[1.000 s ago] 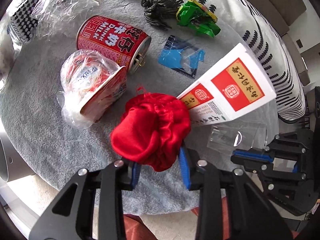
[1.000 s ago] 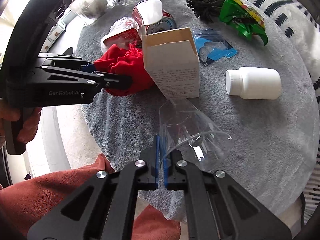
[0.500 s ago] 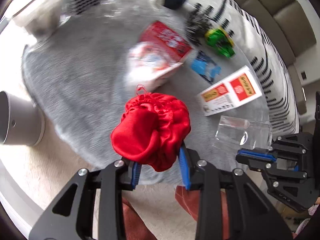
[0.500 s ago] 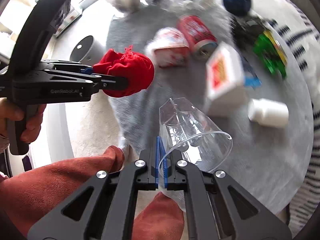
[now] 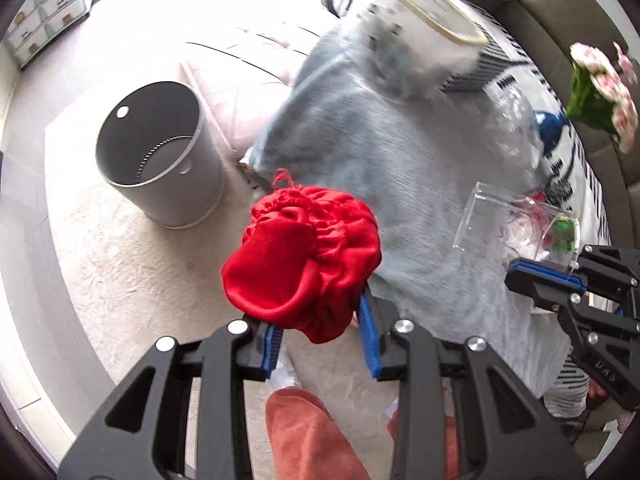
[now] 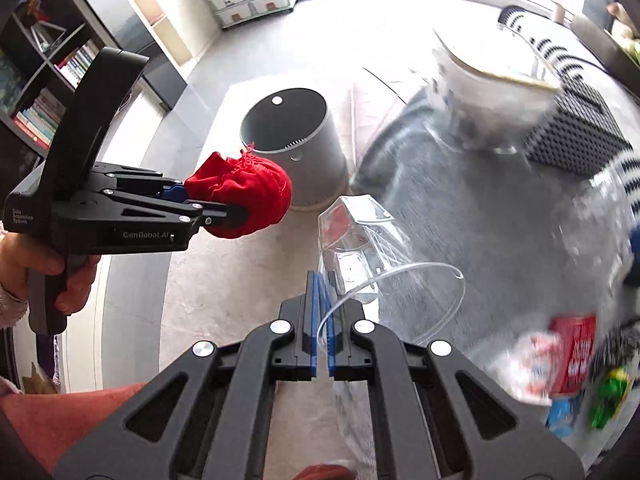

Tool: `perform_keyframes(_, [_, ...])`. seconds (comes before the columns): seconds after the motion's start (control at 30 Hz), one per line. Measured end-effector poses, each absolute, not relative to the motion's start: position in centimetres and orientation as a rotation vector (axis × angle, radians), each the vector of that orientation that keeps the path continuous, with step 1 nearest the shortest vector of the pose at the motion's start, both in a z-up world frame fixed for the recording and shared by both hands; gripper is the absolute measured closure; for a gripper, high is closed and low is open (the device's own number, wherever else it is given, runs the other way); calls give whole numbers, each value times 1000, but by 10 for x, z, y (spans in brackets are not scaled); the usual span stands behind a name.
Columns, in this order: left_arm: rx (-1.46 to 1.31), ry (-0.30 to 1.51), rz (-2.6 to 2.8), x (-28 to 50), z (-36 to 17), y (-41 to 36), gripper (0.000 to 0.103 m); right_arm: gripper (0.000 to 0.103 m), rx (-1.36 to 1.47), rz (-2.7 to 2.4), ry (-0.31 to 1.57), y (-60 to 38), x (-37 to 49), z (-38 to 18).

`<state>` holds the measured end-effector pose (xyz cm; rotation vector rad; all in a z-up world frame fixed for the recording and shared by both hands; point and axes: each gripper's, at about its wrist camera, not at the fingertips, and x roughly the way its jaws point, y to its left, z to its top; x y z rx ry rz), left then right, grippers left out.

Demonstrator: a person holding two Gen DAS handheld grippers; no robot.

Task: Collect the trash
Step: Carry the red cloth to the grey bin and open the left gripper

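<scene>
My left gripper [image 5: 318, 338] is shut on a red cloth pouch [image 5: 304, 258] and holds it in the air off the table's edge, over the pale carpet. The pouch [image 6: 240, 196] and left gripper [image 6: 212, 204] also show in the right wrist view, just in front of a grey round bin [image 6: 294, 148]. The bin [image 5: 160, 156] stands open on the floor, up and left of the pouch. My right gripper [image 6: 322, 332] is shut on the rim of a clear plastic cup [image 6: 372, 268], held in the air. The cup [image 5: 516, 224] and right gripper [image 5: 540, 280] show at the right of the left wrist view.
A round table with a grey cloth [image 5: 400, 168] lies to the right. It carries a red can [image 6: 576, 352], a crumpled wrapper [image 6: 532, 364], a green wrapper [image 6: 608, 400] and a large clear container [image 6: 492, 88]. My knee in red trousers [image 5: 308, 432] is below the grippers.
Both grippers have swung left, away from the table and toward the bin, each still carrying its item. The white box and most table trash have left the left wrist view.
</scene>
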<state>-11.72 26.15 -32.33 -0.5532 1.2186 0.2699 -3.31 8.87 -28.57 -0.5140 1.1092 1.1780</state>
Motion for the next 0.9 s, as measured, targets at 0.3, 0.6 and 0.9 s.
perform_keyframes(0.3, [-590, 1139, 430, -134, -336, 407, 70, 100, -582, 1312, 994, 266, -29, -297])
perform_keyframes(0.6, [-585, 1132, 478, -107, -370, 491, 69, 100, -612, 1338, 979, 351, -3, -320])
perform_keyframes(0.9, [-604, 1168, 496, -66, -434, 546, 60, 100, -665, 1355, 1045, 413, 17, -356])
